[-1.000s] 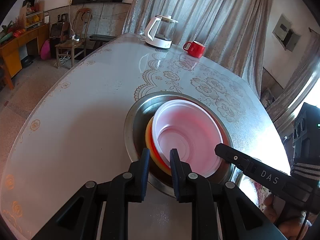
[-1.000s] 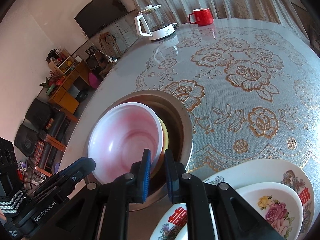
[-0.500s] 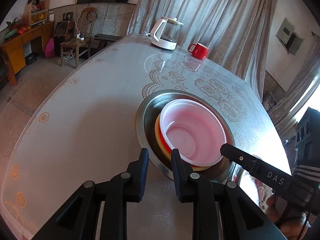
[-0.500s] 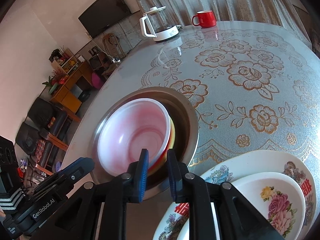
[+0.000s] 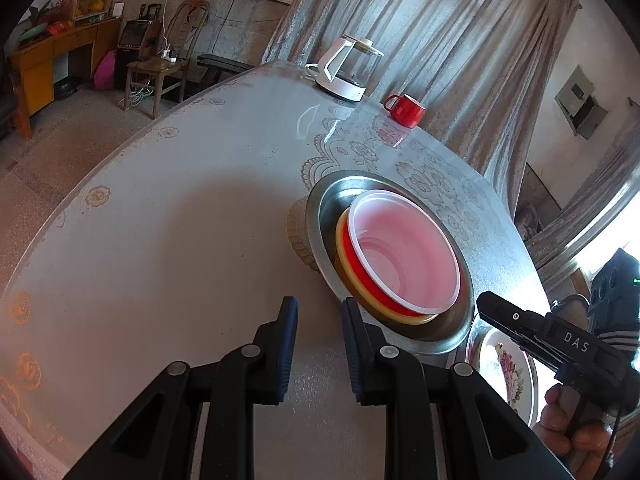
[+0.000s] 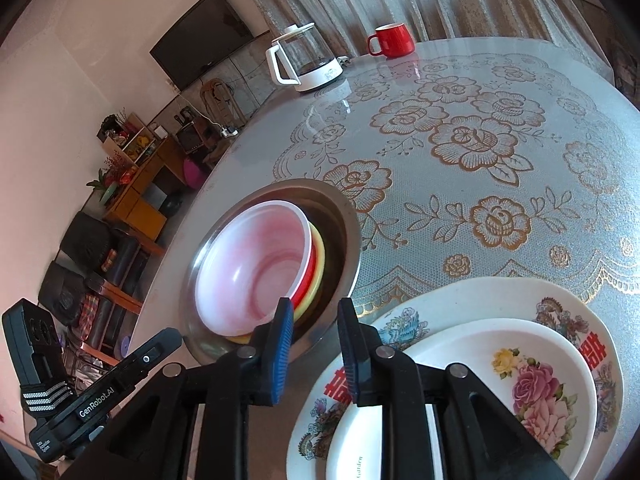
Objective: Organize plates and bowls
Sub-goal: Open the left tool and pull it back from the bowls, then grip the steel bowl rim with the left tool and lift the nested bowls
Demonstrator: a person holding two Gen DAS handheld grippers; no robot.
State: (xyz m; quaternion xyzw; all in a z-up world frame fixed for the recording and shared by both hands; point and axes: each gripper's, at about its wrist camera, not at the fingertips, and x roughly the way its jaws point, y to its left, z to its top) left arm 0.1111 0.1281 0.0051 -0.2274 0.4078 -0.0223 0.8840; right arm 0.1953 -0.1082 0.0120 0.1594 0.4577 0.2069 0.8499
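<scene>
Grey curtains [image 5: 460, 40] hang behind; a wall-mounted television [image 6: 200, 40].

My ribbed blue rubber fingers [image 6: 282, 350] looked matt. The wide steel basin [image 6: 352, 248] shone; the red-and-white plastic bowl [image 5: 404, 264] was smooth, the flowered plate [image 6: 472, 304] glossy, the lace-patterned bench [image 6: 500, 152] glassy.

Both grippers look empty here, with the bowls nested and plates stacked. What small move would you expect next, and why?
Probably both grippers ease back from the table. The red bowl sits nested in the yellow one inside the steel basin, and the rose plate lies on the larger plate. The left gripper and the right gripper are open and hold nothing, so little seems left to sort.
</scene>
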